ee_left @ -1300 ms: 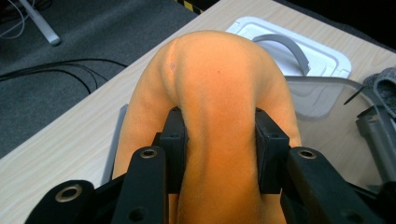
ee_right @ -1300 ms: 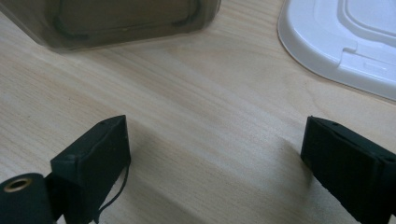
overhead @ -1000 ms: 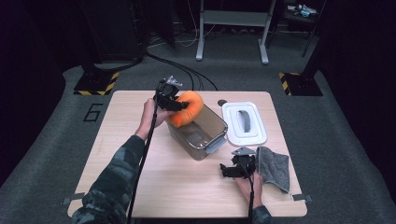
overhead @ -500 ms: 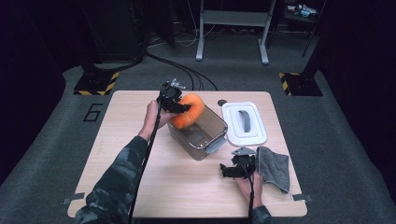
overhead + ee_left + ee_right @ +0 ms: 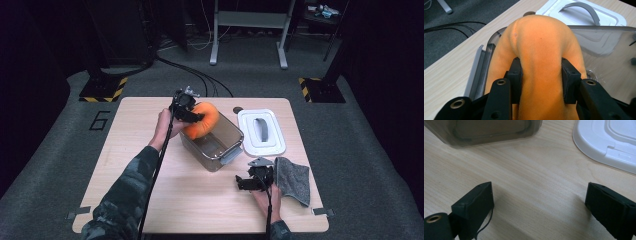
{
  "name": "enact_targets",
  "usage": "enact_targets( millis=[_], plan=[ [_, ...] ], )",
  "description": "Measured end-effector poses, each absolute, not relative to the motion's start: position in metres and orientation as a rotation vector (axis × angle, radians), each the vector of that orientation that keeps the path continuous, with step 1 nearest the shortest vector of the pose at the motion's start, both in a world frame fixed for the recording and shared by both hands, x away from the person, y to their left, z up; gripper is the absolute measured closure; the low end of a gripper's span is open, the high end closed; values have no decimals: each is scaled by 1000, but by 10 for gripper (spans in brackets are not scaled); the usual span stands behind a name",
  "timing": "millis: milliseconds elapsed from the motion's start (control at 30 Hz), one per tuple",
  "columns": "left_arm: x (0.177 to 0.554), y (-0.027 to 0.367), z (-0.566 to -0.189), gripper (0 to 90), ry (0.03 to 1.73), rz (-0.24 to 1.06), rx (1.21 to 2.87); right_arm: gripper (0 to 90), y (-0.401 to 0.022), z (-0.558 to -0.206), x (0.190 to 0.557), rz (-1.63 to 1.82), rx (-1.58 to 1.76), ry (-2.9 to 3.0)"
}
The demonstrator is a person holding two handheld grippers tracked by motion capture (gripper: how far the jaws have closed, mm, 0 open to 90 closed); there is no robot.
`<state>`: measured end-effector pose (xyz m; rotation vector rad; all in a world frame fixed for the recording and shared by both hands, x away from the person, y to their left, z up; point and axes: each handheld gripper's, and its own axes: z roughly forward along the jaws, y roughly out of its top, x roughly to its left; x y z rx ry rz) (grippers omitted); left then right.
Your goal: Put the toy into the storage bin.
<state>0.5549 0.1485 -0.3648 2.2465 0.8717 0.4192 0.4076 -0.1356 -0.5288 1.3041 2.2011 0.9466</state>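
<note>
High view: the left gripper [image 5: 192,116] clamps an orange cushion [image 5: 204,120] at the bin's [image 5: 226,145] ten o'clock rim; the right gripper [image 5: 246,181], jaws wide and empty, rests at five o'clock.

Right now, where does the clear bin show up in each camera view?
High view: the bin sits mid-table, right of the left gripper, which holds the orange toy over its rim.
Left gripper view: its rim and wall run behind the toy and to the right.
Right gripper view: its base lies along the top edge, left.
Shared landmark: the white lid beside it.
</note>
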Motion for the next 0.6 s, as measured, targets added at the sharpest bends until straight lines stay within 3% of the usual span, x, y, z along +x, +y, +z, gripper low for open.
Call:
enact_targets(
  millis=[600],
  plan=[
    [560, 144, -377, 602, 891, 401, 2294, 74, -136, -529, 408, 943, 1295, 2209]
  ],
)
